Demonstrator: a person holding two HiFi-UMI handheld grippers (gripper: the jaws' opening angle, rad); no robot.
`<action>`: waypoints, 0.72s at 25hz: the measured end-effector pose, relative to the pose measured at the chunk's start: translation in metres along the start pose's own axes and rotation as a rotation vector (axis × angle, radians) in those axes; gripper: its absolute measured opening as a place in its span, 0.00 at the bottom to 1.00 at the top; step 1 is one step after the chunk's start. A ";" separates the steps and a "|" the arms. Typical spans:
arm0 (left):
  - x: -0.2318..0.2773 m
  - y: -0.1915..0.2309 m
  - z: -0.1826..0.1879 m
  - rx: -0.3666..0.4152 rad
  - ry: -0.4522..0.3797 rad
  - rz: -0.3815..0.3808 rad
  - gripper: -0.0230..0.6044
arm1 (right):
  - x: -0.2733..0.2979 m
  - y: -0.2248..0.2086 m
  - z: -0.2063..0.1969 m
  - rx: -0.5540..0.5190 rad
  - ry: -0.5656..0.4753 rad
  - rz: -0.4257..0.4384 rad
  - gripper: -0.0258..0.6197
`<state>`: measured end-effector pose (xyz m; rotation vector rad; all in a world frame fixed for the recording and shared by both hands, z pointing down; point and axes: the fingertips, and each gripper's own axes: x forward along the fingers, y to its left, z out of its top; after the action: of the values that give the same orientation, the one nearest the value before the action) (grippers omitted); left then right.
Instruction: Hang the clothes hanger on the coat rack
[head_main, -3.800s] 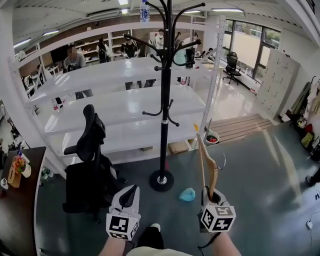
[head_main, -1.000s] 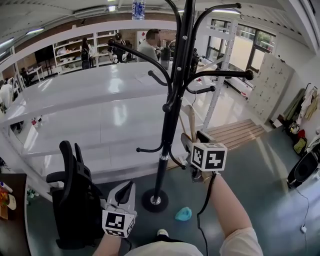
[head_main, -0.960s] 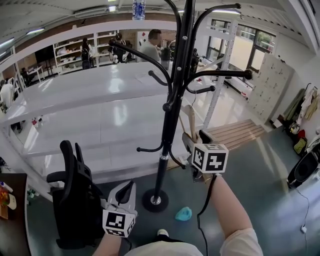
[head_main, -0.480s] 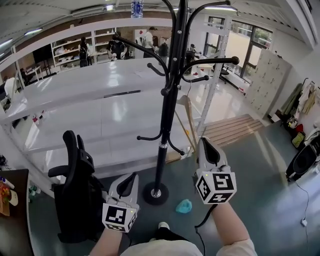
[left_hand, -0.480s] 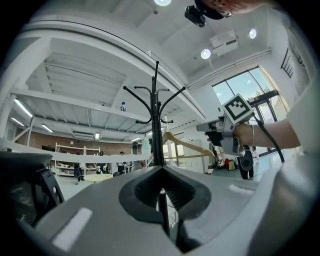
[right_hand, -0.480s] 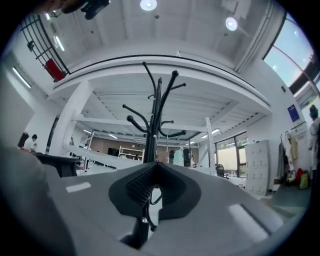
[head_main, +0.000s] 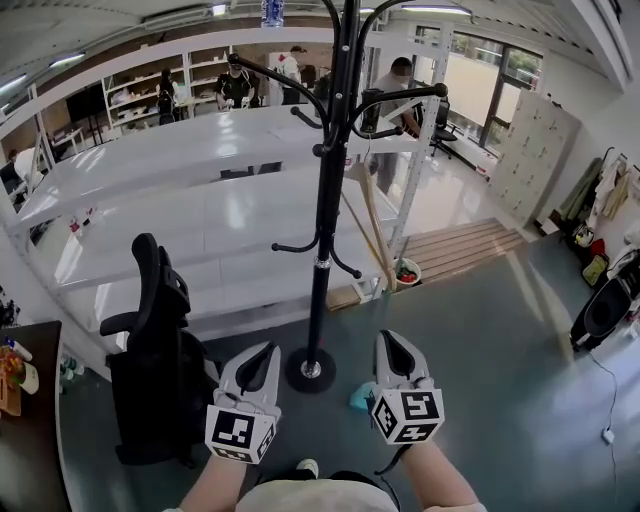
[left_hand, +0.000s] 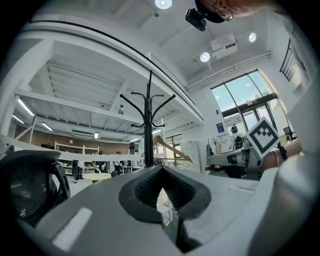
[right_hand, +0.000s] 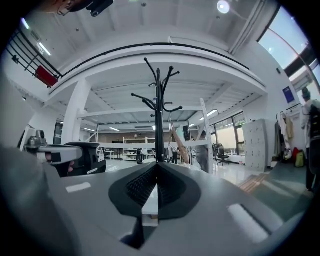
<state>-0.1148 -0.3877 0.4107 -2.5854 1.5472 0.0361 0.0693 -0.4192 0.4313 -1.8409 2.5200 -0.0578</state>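
Note:
The black coat rack (head_main: 325, 200) stands on the floor ahead of me, its round base (head_main: 310, 370) just beyond both grippers. A wooden clothes hanger (head_main: 372, 225) hangs from one of its right-hand arms, free of either gripper. My left gripper (head_main: 268, 350) and right gripper (head_main: 388, 340) are low and side by side in front of the base, both shut and empty. In the left gripper view the rack (left_hand: 149, 115) and hanger (left_hand: 170, 147) show beyond the closed jaws. From the right gripper view, the rack (right_hand: 158, 115) and hanger (right_hand: 177, 142) appear likewise.
A black office chair (head_main: 150, 340) stands close on the left. White shelving (head_main: 200, 200) runs behind the rack, with several people beyond it. A light blue object (head_main: 360, 398) lies on the floor by the right gripper. A wooden pallet (head_main: 460, 255) lies at right.
The right gripper carried the hanger up to the rack, let go of it, and dropped back down beside the left gripper. The hanger now hangs on the rack.

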 end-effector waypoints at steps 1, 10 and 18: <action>-0.006 -0.005 -0.001 -0.002 0.009 0.004 0.04 | -0.010 0.003 -0.007 0.001 0.015 0.005 0.08; -0.078 -0.090 0.002 -0.024 0.057 0.005 0.04 | -0.123 0.016 -0.040 0.005 0.096 0.063 0.08; -0.147 -0.165 0.006 -0.026 0.059 0.008 0.04 | -0.218 0.020 -0.046 0.002 0.079 0.082 0.08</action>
<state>-0.0388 -0.1814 0.4338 -2.6228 1.5874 -0.0191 0.1151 -0.2045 0.4756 -1.7662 2.6441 -0.1347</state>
